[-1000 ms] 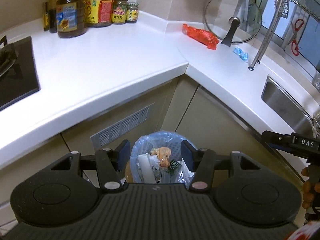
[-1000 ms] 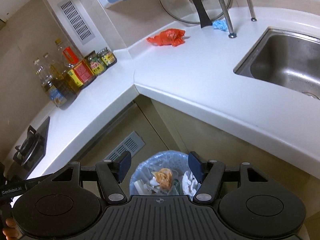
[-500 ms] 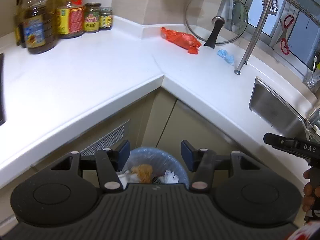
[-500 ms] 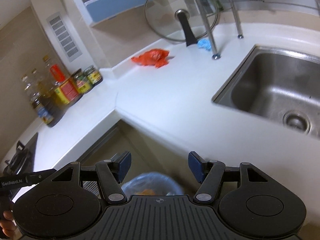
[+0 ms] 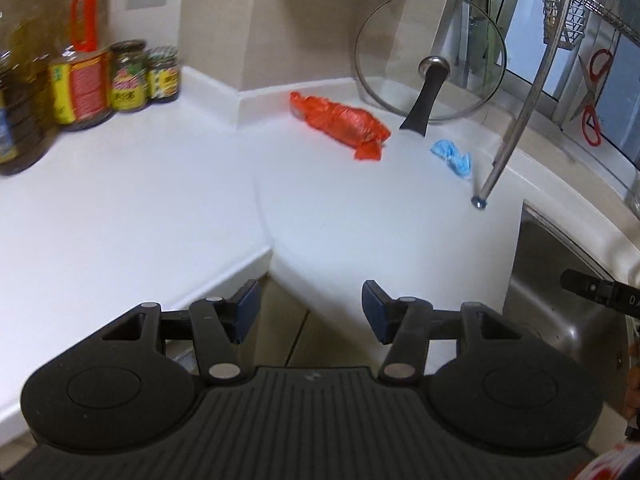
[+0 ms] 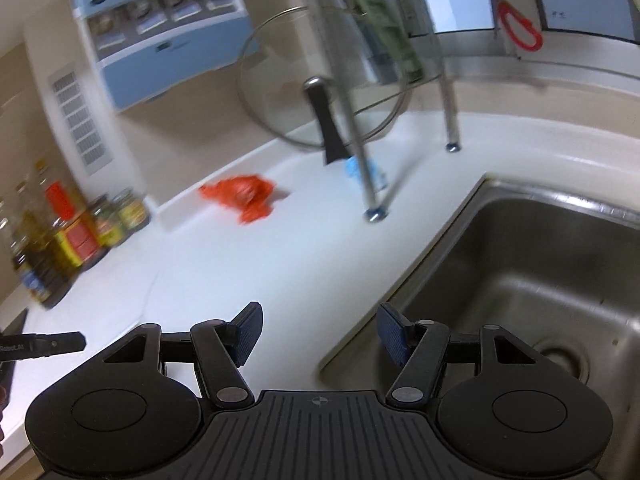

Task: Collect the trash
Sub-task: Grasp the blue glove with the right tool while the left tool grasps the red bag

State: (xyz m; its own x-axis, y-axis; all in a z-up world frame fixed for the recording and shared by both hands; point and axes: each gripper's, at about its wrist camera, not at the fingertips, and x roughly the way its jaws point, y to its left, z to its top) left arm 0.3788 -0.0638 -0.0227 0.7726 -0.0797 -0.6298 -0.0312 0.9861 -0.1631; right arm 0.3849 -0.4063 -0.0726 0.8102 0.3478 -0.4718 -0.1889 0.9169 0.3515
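Far across the white counter (image 5: 168,216), in the corner, lies the crumpled red bag (image 5: 344,124), well ahead of the left gripper (image 5: 310,310), jaws apart, nothing between. Blue wad (image 5: 452,158) sits right of the bag, beside the rack leg (image 5: 504,144); glass lid (image 5: 430,56) leans behind both. Right gripper (image 6: 320,334) also empty, jaws apart, over the counter edge by the sink (image 6: 532,280). Oil bottles and jars (image 5: 92,80) far left.
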